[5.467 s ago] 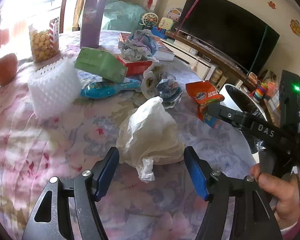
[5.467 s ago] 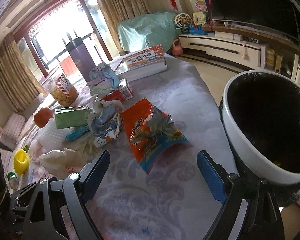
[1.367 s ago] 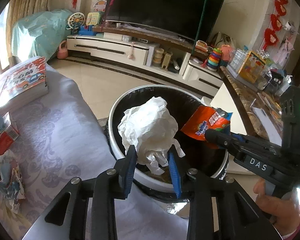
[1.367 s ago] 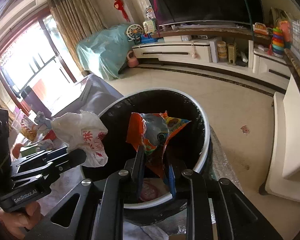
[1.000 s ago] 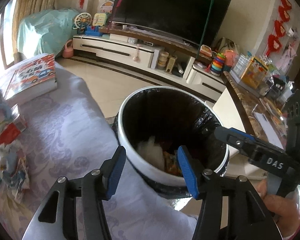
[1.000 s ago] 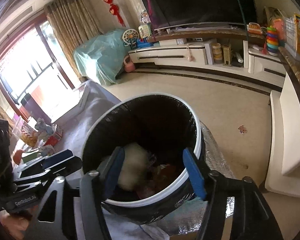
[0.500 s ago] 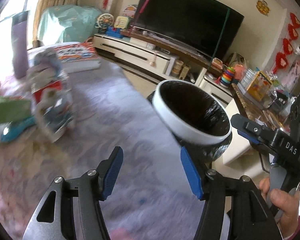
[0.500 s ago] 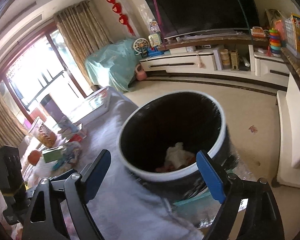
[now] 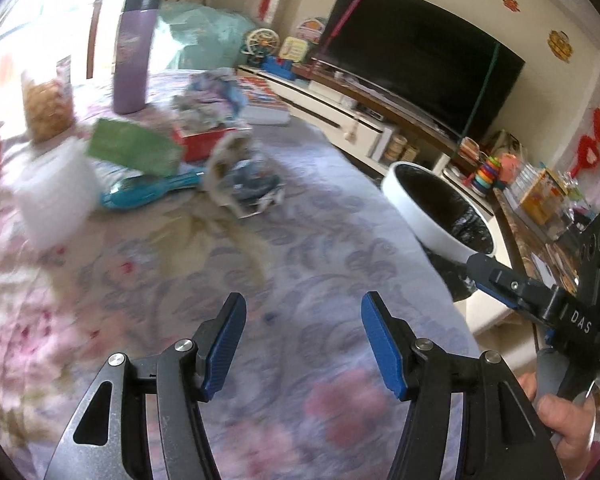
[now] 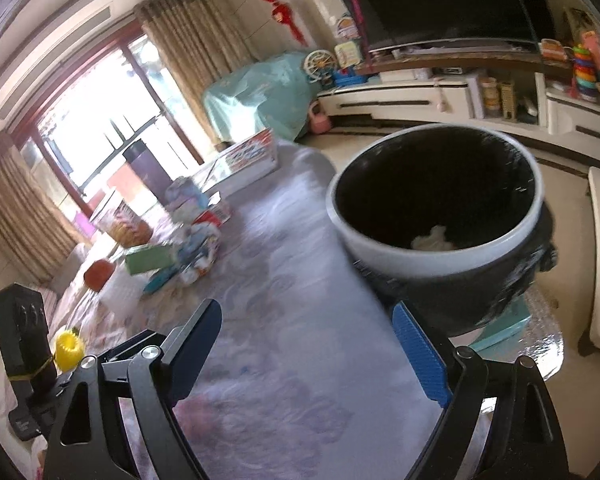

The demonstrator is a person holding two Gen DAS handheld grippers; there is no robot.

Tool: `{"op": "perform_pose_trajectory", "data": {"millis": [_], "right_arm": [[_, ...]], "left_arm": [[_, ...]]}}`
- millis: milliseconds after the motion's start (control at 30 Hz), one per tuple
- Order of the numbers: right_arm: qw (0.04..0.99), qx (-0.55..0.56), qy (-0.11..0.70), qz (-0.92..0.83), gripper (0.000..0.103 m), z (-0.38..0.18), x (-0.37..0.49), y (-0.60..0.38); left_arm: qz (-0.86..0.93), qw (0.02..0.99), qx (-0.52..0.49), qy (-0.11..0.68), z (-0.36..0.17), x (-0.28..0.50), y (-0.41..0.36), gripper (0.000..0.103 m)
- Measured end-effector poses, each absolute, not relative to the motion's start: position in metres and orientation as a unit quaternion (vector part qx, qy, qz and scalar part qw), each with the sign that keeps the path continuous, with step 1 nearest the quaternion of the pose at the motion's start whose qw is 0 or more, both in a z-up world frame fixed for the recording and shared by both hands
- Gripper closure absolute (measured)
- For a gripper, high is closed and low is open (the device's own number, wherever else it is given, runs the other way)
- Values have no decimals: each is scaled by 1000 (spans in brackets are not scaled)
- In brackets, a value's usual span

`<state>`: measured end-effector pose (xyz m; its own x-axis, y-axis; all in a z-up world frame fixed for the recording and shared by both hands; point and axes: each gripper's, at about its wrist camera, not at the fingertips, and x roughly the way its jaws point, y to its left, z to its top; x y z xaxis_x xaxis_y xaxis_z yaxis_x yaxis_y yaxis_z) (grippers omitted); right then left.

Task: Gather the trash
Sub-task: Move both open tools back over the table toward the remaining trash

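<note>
Both grippers are empty and over the table, so the step in hand looks like going for more trash. The left gripper [image 9: 303,340] has its blue fingers [image 9: 224,344] apart with nothing between them, only the flowery tablecloth [image 9: 320,232] below. The right gripper [image 10: 306,354] has its fingers spread wide, and nothing is between them either. The trash bin [image 10: 380,248] stands just past the table edge, on the right of both views, and a white crumpled lump [image 10: 432,240] lies at the bottom of it. The trash left to pick up sits in a bunch at the far part of the table: a crumpled wrapper [image 9: 244,184] nearest, a green packet [image 9: 134,152], a blue wrapper [image 9: 152,192] and a red box [image 9: 202,142] with crumpled paper [image 9: 216,88] on it. A white foam piece [image 9: 56,192] sits to the left of them. My guess is that the next move calls for reaching forward to the crumpled wrapper, with fingers wide enough to go around it, then closing on it. There is lots of bare cloth between the grippers and the pile, so the way is open. Things to steer clear of are the tall purple bottle [image 9: 134,52] and the snack jar [image 9: 46,108] behind the pile, which could tip. The table edge [image 9: 440,280] curves close by the bin, so a push to the right could knock trash onto the floor
</note>
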<state>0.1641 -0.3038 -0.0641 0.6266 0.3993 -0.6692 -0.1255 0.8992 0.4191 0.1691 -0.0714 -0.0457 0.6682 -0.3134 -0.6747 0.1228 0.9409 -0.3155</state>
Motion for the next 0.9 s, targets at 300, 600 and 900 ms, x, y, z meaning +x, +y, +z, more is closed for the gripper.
{"op": "perform_pose_trajectory", "data": {"millis": [300,600,900], "right_arm": [[877,147,421,181,14,-71,162,-260],[869,132,428,210,14,-76,169,-223],[862,123,435,228,14,-80,186,-193]], "left_arm": [[-84,906,-146,388,-41,145,-27,43],[-48,905,-164,389,-42,129,5,41],[-21,904,-179,389,-41,128,39,40]]}}
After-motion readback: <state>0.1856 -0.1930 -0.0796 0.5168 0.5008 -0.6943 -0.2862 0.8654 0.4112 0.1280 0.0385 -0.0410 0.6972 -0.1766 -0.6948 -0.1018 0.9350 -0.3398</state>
